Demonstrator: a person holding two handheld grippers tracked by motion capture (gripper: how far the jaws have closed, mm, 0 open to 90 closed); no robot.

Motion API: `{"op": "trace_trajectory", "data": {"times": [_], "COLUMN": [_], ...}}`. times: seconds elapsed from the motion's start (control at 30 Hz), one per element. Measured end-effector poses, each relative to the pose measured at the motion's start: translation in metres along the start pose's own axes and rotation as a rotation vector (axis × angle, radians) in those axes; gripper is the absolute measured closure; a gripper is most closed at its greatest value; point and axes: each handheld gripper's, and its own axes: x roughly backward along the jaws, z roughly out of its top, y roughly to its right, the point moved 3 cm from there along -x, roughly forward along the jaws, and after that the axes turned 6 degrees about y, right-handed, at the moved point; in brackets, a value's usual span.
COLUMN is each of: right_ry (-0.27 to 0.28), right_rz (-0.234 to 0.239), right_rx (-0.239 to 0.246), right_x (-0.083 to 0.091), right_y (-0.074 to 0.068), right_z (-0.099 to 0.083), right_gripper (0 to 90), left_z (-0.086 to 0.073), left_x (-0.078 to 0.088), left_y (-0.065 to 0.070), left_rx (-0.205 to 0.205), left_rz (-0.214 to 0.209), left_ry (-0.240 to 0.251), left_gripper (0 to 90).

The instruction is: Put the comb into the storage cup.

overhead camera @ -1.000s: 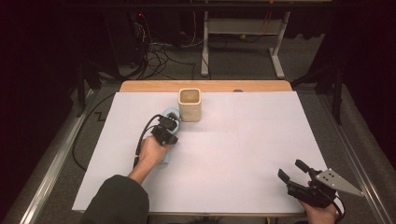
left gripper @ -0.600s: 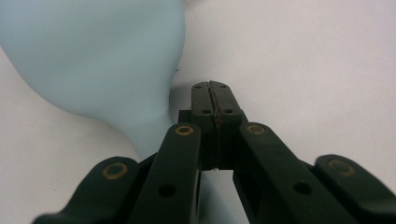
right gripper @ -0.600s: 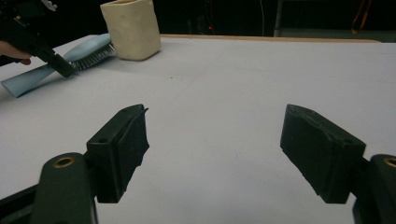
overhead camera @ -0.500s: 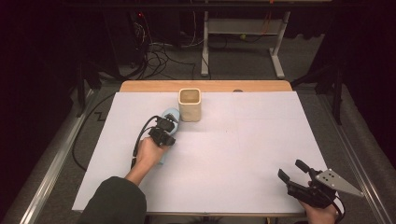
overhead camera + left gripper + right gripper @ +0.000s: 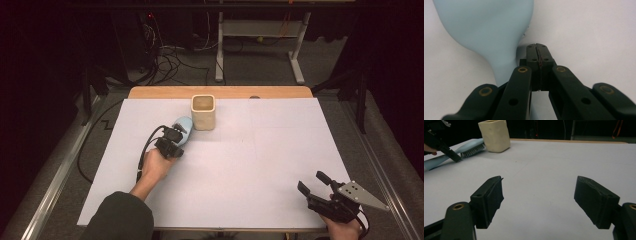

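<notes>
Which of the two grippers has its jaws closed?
The left gripper, beside the light blue brush near the cream cup. Its jaws meet; the right gripper stands wide open.

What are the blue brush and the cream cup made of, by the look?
Brush: likely moulded plastic, pale blue with a smooth matte body and fine dark bristles. Cup: cream, dull and slightly lumpy with rounded corners; could be unglazed ceramic or soft silicone, the look leaves it open.

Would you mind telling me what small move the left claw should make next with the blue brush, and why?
Probably open. The left claw is shut, its tips beside the light blue brush rather than around it, so nothing is held. The brush lies flat near the cream cup; opening and shifting over the handle would allow a grip.
</notes>
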Motion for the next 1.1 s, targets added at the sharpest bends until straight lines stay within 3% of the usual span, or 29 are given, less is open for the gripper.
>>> {"op": "trace_trajectory", "data": {"times": [0.57, 0.93, 1.1], "right_ry": [-0.003, 0.002, -0.002], "right_rz": [-0.002, -0.002, -0.002], "right_rx": [0.0, 0.002, -0.002], "right_x": [-0.001, 0.0, -0.001], "right_y": [0.0, 0.0, 0.001], "right_z": [0.0, 0.0, 0.0], "right_gripper": [23.8, 23.8, 23.8], "left_z": [-0.01, -0.01, -0.008], "left_x": [0.005, 0.007, 0.012], "left_y": [-0.017, -0.015, -0.011], "left_rx": [0.035, 0.025, 0.004], "left_rz": [0.04, 0.024, 0.007], "left_ry": [-0.005, 0.007, 0.039], "left_gripper": [89.4, 87.0, 84.6]}}
